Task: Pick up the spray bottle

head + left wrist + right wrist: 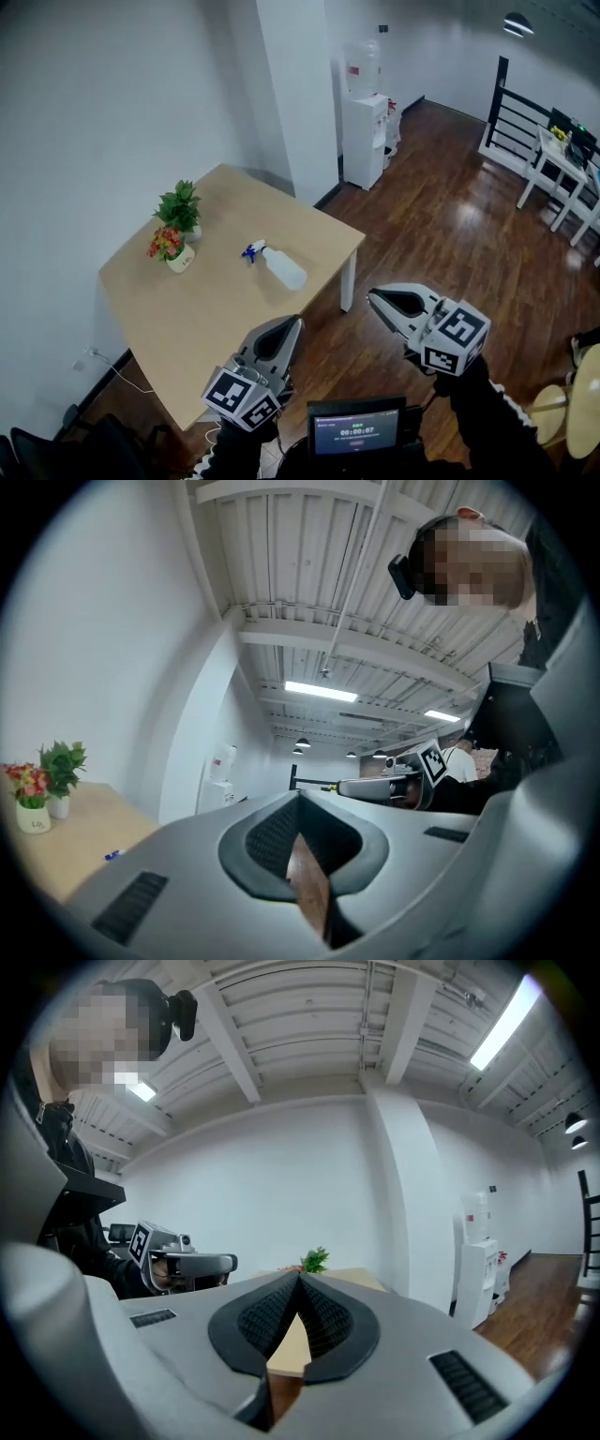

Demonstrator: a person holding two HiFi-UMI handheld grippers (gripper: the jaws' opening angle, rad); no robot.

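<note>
1. Table (187, 319): plant (178, 206) and flower pot (171, 248) stand side by side near its left edge, by the wall.
2. Spray bottle (279, 264): lies on its side near the table's right corner, just inside the edge facing the grippers, blue trigger end towards the pots. Nothing touches it.
3. Left gripper (292, 321): jaws closed, nothing between them, tip by that same table edge, apart from the bottle. Own view (298, 794) confirms pads are together.
4. Water dispenser (364, 131): against the wall beyond the table.
5. Right gripper (372, 295): jaws closed and empty (298, 1274), over the wood floor off the table's right corner.
</note>
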